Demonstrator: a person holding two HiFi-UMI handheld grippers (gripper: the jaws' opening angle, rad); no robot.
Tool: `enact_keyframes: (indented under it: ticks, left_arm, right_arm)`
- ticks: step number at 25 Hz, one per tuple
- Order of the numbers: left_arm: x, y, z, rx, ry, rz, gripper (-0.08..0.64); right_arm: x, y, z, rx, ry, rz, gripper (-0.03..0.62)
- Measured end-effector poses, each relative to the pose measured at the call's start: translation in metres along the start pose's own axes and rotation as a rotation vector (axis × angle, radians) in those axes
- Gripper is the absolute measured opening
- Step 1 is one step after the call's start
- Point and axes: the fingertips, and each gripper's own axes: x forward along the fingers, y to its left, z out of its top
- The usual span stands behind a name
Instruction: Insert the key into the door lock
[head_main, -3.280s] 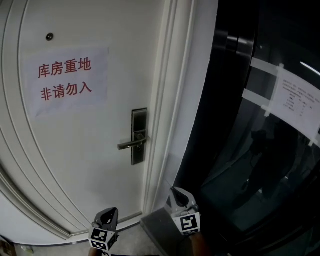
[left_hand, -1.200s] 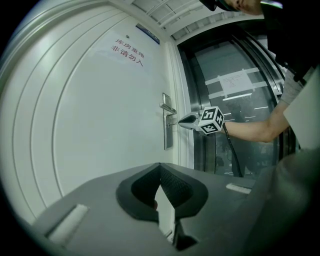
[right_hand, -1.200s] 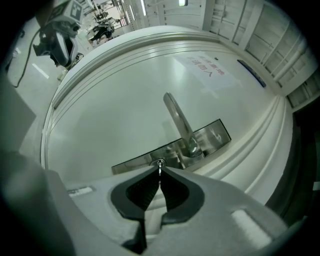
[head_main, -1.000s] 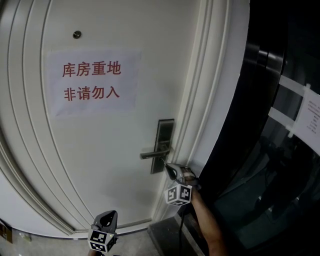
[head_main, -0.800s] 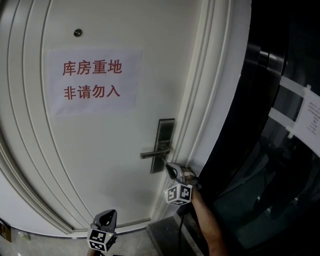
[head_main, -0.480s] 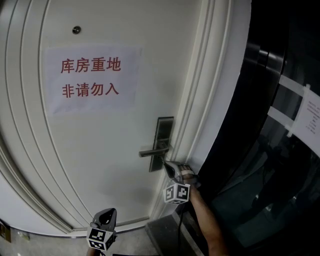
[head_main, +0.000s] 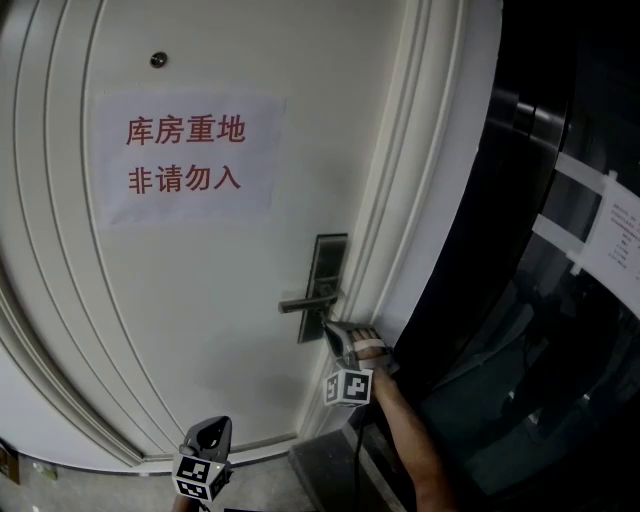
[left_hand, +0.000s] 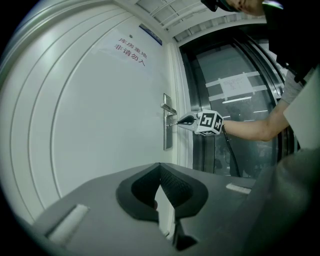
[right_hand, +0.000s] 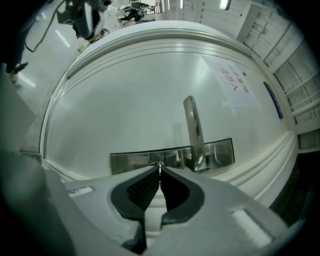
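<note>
My right gripper (head_main: 331, 329), jaws clamped on a small silver key (right_hand: 160, 167), holds it at the dark metal lock plate (head_main: 323, 272), just below the plate's silver lever handle (head_main: 303, 303). My left gripper (head_main: 212, 433) hangs closed and empty, well below the plate.

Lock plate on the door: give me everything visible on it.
The lock plate is a tall, narrow, glossy dark metal strip near the right edge of the white door. Its lever handle points left, roughly level. Below the lever, the right hand-held gripper holds a thin key at the keyhole; nothing else touches it.
</note>
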Motion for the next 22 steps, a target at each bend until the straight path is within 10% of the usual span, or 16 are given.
enact_keyframes:
  ticks: [22]
  left_arm:
    - [-0.005, 0.007, -0.002, -0.006, 0.006, 0.011, 0.002]
  right_arm:
    - [0.012, 0.006, -0.002, -0.101, 0.042, 0.000, 0.011]
